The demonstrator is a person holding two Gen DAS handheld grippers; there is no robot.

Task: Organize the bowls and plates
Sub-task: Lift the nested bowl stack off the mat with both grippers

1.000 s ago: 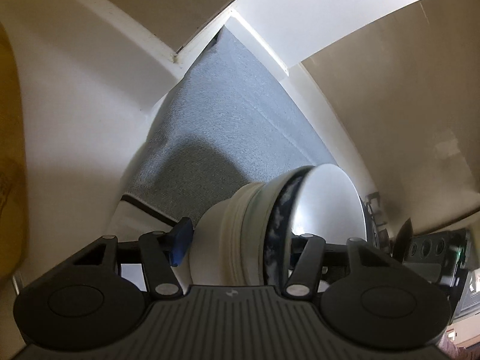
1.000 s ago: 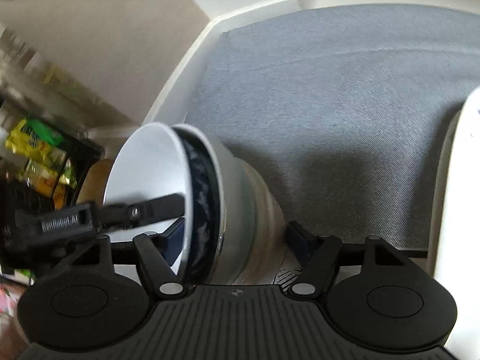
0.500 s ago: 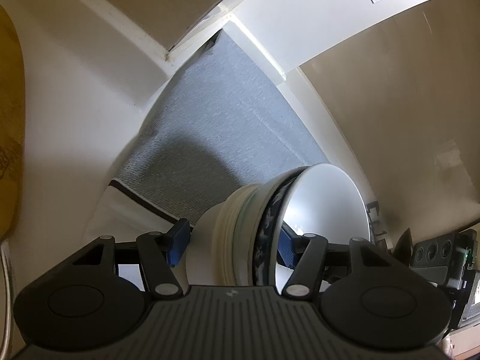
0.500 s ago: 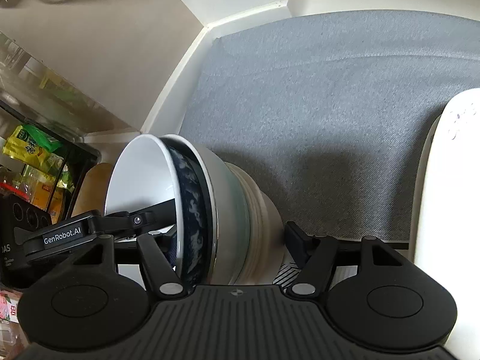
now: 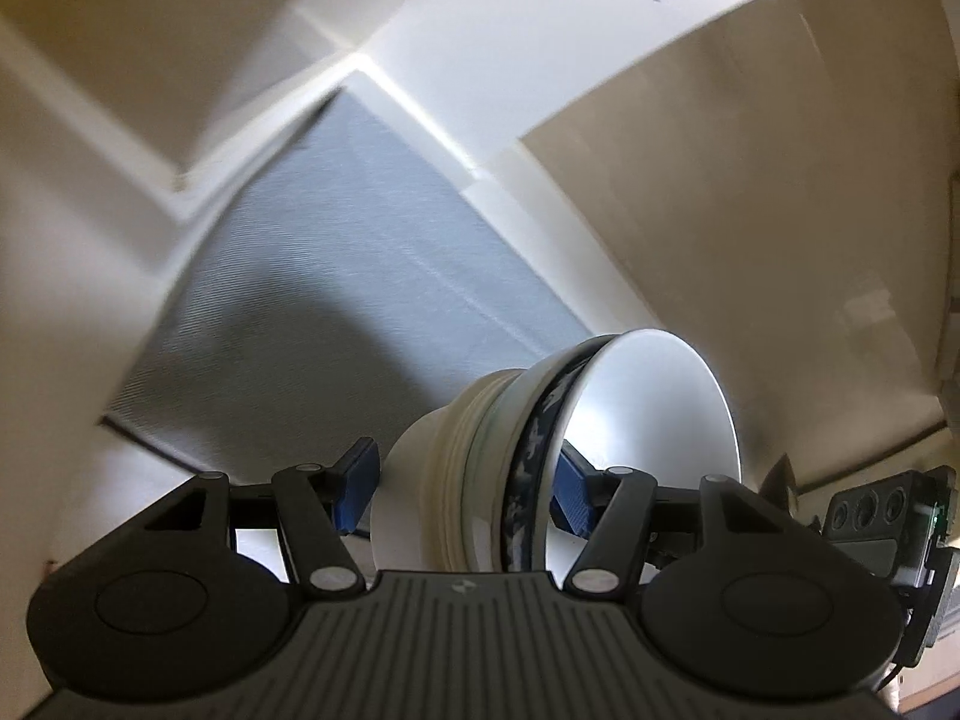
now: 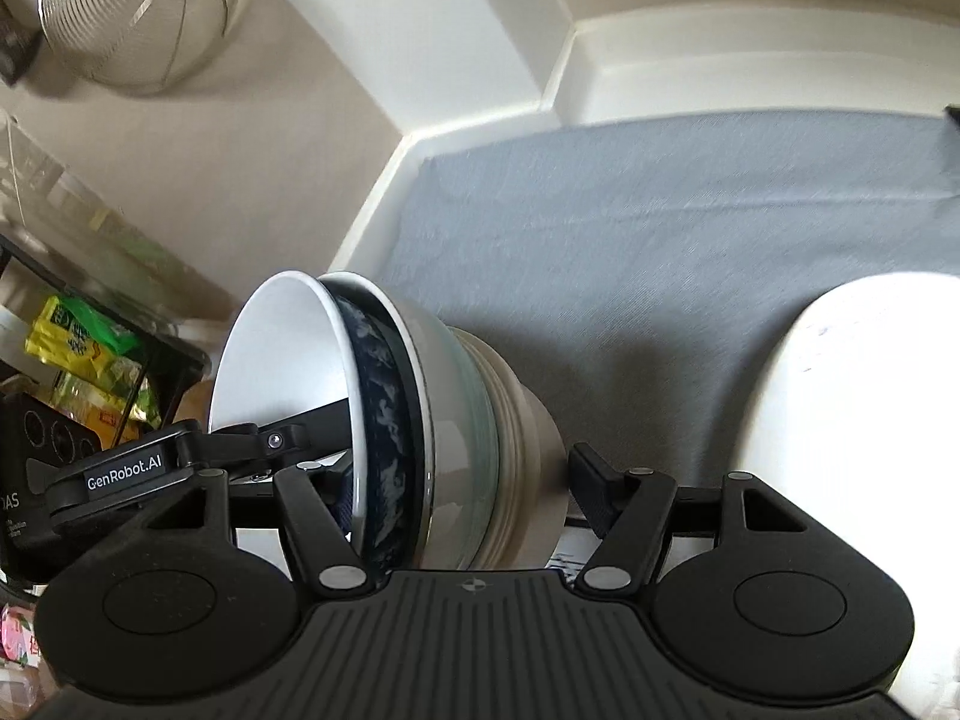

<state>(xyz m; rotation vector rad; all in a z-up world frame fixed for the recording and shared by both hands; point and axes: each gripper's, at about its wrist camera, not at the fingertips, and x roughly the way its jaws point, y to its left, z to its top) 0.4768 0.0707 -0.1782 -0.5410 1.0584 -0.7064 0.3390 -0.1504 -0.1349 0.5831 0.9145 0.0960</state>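
Note:
A stack of nested bowls lies on its side in the air. The inner bowl is white, then a dark blue patterned one, then pale green and cream ones. My left gripper is shut on the stack, one blue pad at the base and the other inside the white bowl. My right gripper is shut on the same stack of bowls from the opposite side, with one finger inside the white bowl and one at the cream base. In the right wrist view the left gripper reaches into the bowl from the left.
Below lies a grey mat in a white-walled recess, also in the left wrist view as the grey mat. A white rounded dish stands at the right. A wire strainer hangs top left, above yellow-green packets on a dark rack.
Both grippers have risen with the stack of bowls, so the grey mat sits farther below. More of the wall, strainer and white dish shows. Both grips look the same.

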